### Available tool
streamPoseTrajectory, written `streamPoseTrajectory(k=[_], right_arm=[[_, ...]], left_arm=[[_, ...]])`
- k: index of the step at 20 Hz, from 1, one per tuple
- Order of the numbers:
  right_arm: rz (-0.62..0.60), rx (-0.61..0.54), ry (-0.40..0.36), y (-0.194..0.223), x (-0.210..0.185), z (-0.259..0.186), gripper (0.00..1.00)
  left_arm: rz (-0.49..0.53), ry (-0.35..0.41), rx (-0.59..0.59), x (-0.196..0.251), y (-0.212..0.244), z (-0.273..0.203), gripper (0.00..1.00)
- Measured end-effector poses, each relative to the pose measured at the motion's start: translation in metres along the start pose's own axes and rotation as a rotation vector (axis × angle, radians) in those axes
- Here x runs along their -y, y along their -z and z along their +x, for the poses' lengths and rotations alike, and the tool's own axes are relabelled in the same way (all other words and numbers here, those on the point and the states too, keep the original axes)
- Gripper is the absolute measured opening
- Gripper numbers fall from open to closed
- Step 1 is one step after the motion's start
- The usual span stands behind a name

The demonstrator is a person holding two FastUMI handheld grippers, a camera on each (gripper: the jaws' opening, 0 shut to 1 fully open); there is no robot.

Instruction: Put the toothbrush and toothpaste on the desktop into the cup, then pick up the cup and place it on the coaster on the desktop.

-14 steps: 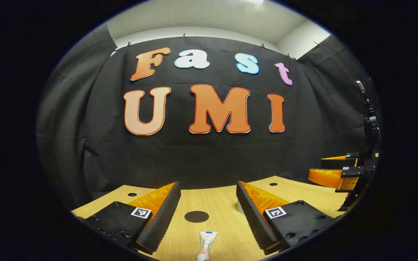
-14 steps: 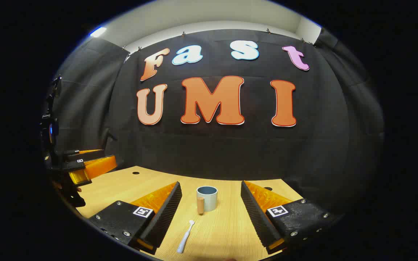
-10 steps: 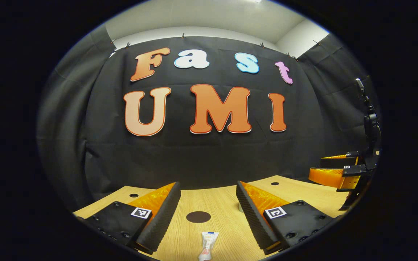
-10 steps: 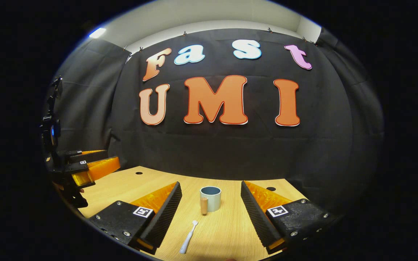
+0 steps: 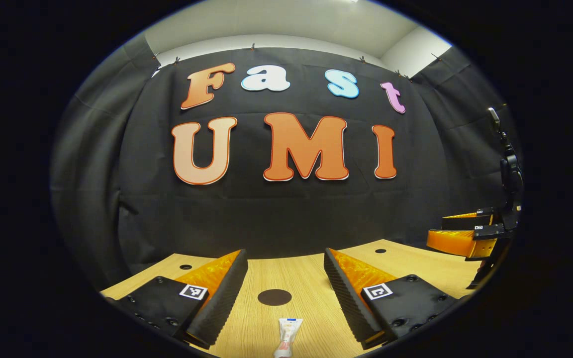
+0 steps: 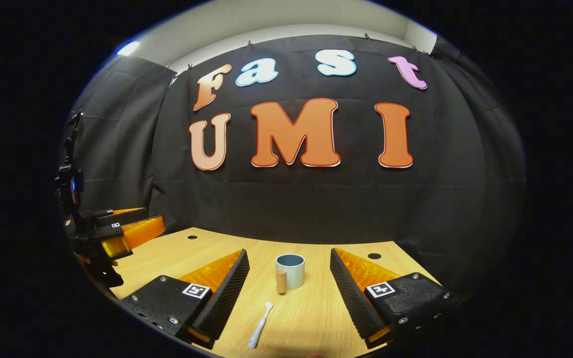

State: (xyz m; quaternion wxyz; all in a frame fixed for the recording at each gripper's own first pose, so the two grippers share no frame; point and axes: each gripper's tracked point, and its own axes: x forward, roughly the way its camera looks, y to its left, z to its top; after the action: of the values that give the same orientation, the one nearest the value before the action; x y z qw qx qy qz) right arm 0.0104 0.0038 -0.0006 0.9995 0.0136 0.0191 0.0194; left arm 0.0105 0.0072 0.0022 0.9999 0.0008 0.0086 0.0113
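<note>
Left gripper view: we see left gripper (image 5: 285, 271) above desktop (image 5: 416, 263), fingers spread wide, holding nothing. Toothpaste (image 5: 286, 334) lies flat between them, near bottom edge; dark round coaster (image 5: 274, 297) just beyond it. Right gripper (image 5: 458, 233) at far right.

Right gripper view: we see right gripper (image 6: 289, 271) spread wide, holding nothing. Cup (image 6: 290, 270) upright ahead, small brown cylinder (image 6: 281, 281) touching its front. Toothbrush (image 6: 260, 325) flat, nearer. Left gripper (image 6: 127, 231) far left.

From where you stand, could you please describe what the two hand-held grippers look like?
Each hand-held gripper has two wedge-shaped fingers with ridged, saw-toothed inner faces, set on flat dark plates with visible screws. Each plate carries a small square black-and-white marker. This holds for the left hand-held gripper and the right hand-held gripper alike. A dark upright body rises behind the fingers.
</note>
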Motion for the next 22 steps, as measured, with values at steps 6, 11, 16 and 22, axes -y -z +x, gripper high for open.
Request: streamPoseTrajectory(k=[6,11,16,22], right_arm=[[-0.013,-0.06,-0.054,-0.007,-0.01,0.007,0.98],[0.009,-0.183,-0.101,0.004,-0.021,0.016,0.99],[0.023,-0.327,-0.109,0.026,-0.023,0.025,0.99],[0.087,-0.518,-0.143,0.05,-0.032,0.034,0.97]], left_arm=[[-0.001,0.015,-0.04,-0.006,-0.004,0.009,0.96],[0.028,0.026,-0.14,-0.012,0.01,0.023,0.98],[0.055,0.041,-0.268,-0.016,0.033,0.03,0.98],[0.076,0.075,-0.474,-0.02,0.079,0.039,0.99]])
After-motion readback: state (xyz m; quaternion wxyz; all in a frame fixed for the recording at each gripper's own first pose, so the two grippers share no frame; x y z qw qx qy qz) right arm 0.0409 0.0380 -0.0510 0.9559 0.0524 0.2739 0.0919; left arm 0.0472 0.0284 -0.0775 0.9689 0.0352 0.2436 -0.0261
